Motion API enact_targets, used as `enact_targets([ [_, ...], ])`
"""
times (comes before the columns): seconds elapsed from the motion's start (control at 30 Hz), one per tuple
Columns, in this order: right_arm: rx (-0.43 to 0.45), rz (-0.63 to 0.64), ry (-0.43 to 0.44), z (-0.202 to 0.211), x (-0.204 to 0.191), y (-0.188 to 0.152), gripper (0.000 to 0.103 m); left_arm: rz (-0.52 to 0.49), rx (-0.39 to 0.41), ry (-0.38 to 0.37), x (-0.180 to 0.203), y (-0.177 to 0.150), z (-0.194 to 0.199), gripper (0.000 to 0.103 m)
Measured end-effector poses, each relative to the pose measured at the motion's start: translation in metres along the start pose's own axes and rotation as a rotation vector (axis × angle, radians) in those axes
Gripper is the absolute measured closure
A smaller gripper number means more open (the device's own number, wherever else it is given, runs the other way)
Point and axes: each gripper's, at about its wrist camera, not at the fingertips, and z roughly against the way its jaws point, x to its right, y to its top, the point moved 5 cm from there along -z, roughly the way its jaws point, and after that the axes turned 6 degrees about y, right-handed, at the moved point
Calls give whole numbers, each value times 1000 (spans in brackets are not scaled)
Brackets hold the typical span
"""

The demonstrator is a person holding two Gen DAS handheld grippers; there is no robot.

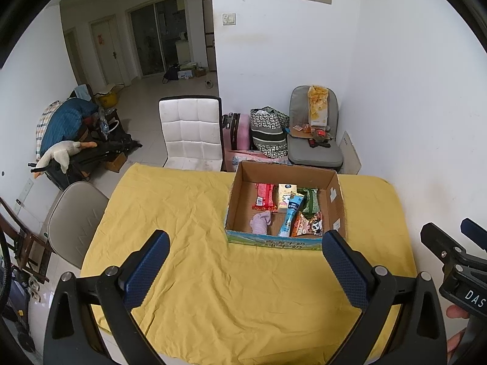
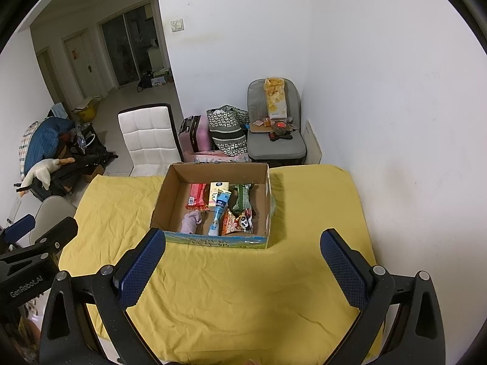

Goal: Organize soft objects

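The cardboard box (image 1: 284, 206) stands open on the counter (image 1: 182, 273), which is covered by a wrinkled yellow cloth (image 2: 304, 273), and it sits at the far half of the counter, toward the white wall. Inside the box lie several things close together: a red packet (image 1: 264, 194) at the back left, a cream carton (image 1: 285, 196) next to it, a green packet (image 1: 310, 200) at the back right, and a light blue tube (image 1: 290, 216) that lies over the middle. A panda snack bag (image 1: 309, 226) is at the front right, and a small lilac soft cloth (image 1: 261, 222) is at the front left corner.

The left claw (image 1: 245, 269) is spread wide above the bare cloth, in front of the box, and holds nothing. The right claw (image 2: 243, 266) is also spread wide and holds nothing; its left finger (image 2: 140, 269) appears just before the front left corner of the box.
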Motion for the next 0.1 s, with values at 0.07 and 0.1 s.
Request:
enact_targets([
  [0.07,-1,-1,0,0,0,1,0,-1,-1,-3,1,1,0,0],
  [0.1,-1,0,1,0,0,1,0,-1,-1,-3,1,0,0,0],
])
